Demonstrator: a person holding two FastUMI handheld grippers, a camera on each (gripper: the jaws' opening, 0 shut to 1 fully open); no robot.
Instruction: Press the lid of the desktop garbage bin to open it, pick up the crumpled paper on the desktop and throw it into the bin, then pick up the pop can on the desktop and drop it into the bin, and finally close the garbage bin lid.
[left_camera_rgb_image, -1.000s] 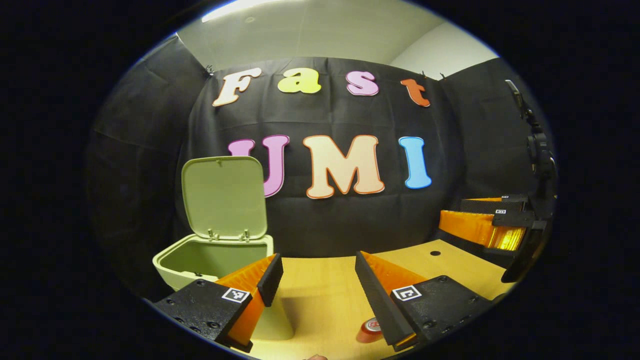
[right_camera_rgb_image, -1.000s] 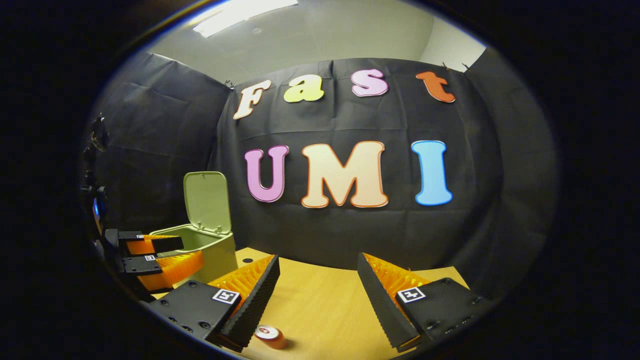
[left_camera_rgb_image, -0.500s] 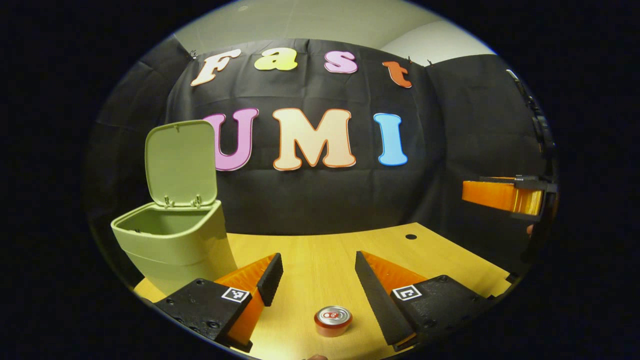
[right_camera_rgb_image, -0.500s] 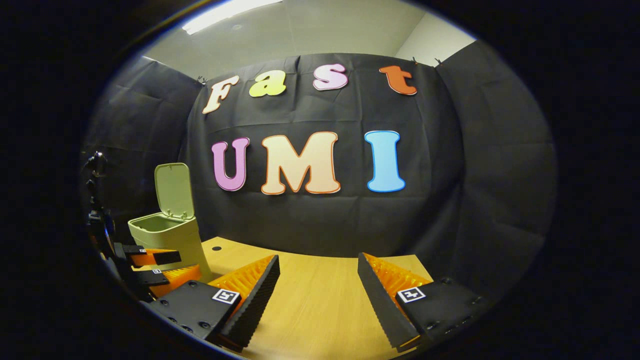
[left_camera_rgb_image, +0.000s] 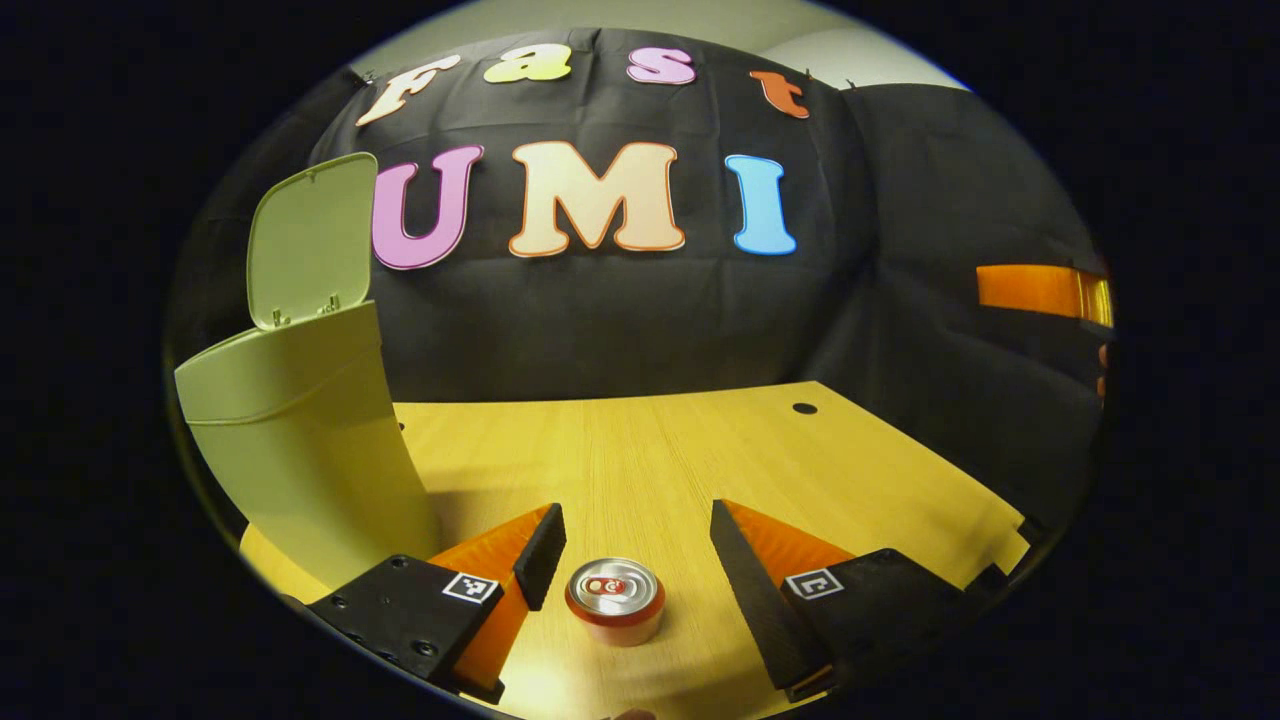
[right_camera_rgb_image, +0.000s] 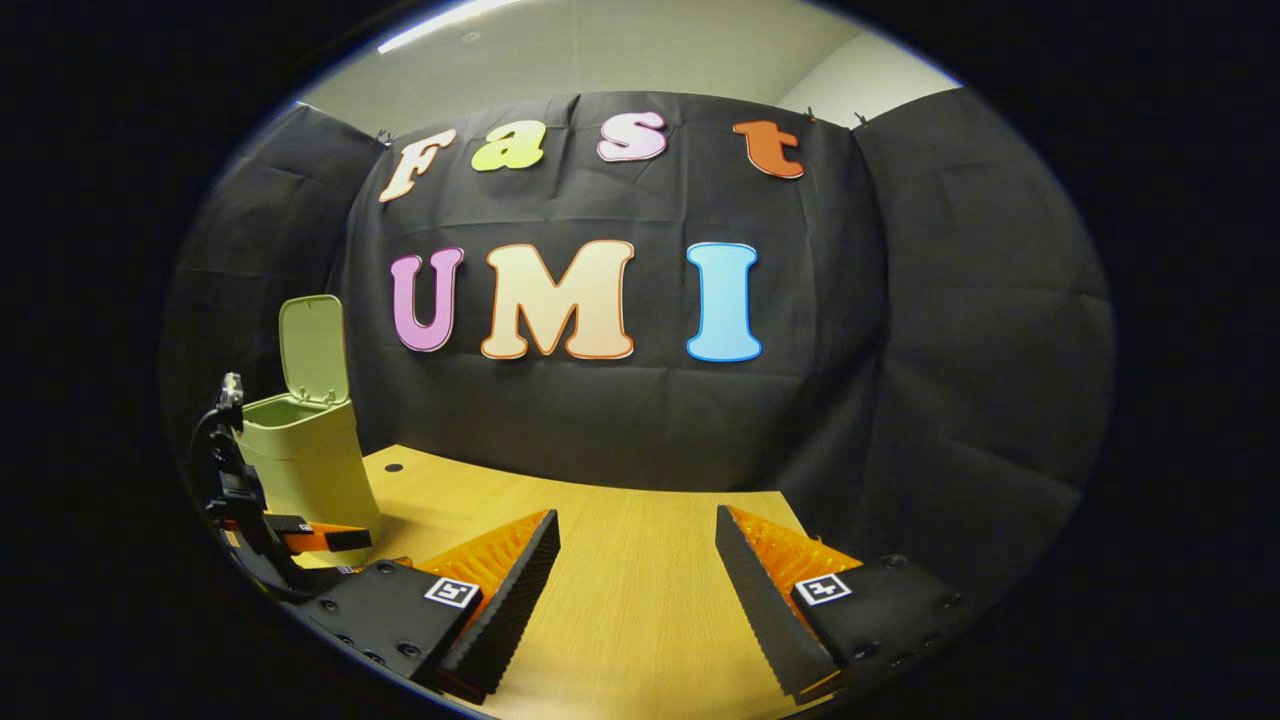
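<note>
The pale green plastic bin (left_camera_rgb_image: 300, 440) stands with its hinged lid (left_camera_rgb_image: 305, 240) up, ready for waste. The left gripper (left_camera_rgb_image: 628, 545) hangs wide over the wooden desk (left_camera_rgb_image: 700, 450), bracketing the upright red pop can (left_camera_rgb_image: 614, 598) untouched between its fingers. The right gripper (right_camera_rgb_image: 637, 570) waits wide apart, empty.

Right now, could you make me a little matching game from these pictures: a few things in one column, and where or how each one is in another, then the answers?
Things:
1. pop can
2. bin lid
3. left gripper
4. right gripper

States:
A. swung up, standing open above the garbage bin
B. upright on the wooden desktop, between two open fingers
C. open, with bare desktop between its fingers
D. open, low over the desktop, straddling the can

Pairs: 1-B, 2-A, 3-D, 4-C
</note>
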